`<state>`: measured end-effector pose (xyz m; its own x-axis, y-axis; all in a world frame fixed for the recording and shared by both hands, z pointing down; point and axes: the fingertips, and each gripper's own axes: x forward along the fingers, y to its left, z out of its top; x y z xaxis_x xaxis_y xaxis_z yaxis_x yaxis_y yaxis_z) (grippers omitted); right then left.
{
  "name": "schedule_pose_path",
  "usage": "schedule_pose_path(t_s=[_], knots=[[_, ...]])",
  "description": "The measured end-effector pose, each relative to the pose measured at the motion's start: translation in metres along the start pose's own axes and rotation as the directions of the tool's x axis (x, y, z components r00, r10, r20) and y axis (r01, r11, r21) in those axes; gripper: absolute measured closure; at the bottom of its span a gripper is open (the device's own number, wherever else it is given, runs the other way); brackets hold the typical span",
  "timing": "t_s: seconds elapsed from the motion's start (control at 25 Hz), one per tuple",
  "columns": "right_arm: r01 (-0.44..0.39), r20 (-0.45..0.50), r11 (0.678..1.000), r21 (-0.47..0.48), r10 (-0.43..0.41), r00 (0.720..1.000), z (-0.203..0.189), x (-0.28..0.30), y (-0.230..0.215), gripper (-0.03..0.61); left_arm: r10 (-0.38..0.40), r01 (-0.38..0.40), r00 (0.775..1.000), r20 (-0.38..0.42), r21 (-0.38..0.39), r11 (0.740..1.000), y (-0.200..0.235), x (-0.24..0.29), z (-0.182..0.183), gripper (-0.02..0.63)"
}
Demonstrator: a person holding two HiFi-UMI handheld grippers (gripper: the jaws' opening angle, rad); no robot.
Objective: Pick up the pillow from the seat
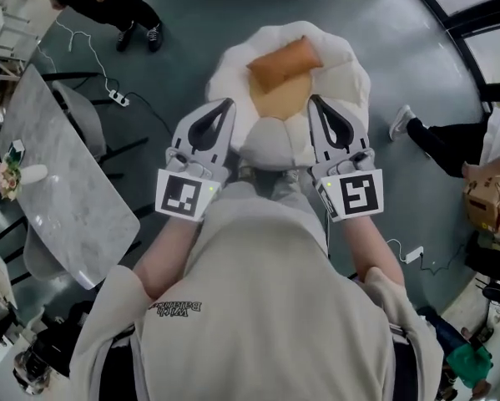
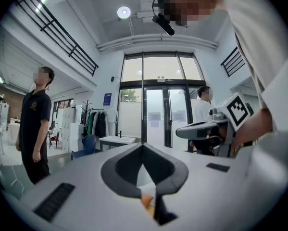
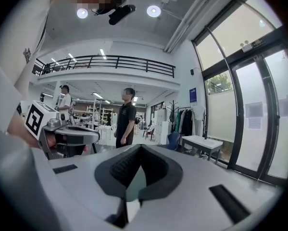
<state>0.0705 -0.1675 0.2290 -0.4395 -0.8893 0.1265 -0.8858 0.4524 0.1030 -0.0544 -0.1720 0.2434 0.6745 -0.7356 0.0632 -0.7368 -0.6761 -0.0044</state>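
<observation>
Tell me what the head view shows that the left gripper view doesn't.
Only the head view: the orange pillow lying plainly on the white seat, and the marble table. Only the left gripper view: the ceiling light and the coat rack. Both: the left gripper and the right gripper, jaws together, holding nothing.

Bystander (image 1: pixel 108 0) cut off, top L.

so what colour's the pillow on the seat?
Plain orange-tan pillow, lying on the cream seat. It shows best in the head view.
</observation>
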Motion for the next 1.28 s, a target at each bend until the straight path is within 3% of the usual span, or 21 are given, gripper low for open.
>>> schedule_pose_path(t_s=[0.24,0.72,0.92,1.28], knots=[[-0.060,-0.029,0.998,0.037,0.061,0.998,-0.021,0.010,-0.018,0.569,0.065,-0.065,0.997,-0.040,-0.009,0.998,0.000,0.013,-0.011,0.604],[-0.086,-0.101,0.994,0.066,0.092,0.991,-0.078,0.044,-0.063,0.569,0.141,-0.141,0.990,-0.018,-0.005,0.990,0.006,0.058,-0.038,0.604],[-0.093,-0.141,0.994,0.055,0.100,0.985,-0.121,0.086,-0.071,0.569,0.187,-0.187,0.982,-0.014,-0.038,0.982,0.035,0.075,-0.085,0.604],[-0.086,-0.208,0.995,0.056,0.096,0.973,-0.230,0.181,-0.085,0.566,0.213,-0.218,0.975,-0.055,-0.096,0.971,0.082,0.125,-0.211,0.604]])
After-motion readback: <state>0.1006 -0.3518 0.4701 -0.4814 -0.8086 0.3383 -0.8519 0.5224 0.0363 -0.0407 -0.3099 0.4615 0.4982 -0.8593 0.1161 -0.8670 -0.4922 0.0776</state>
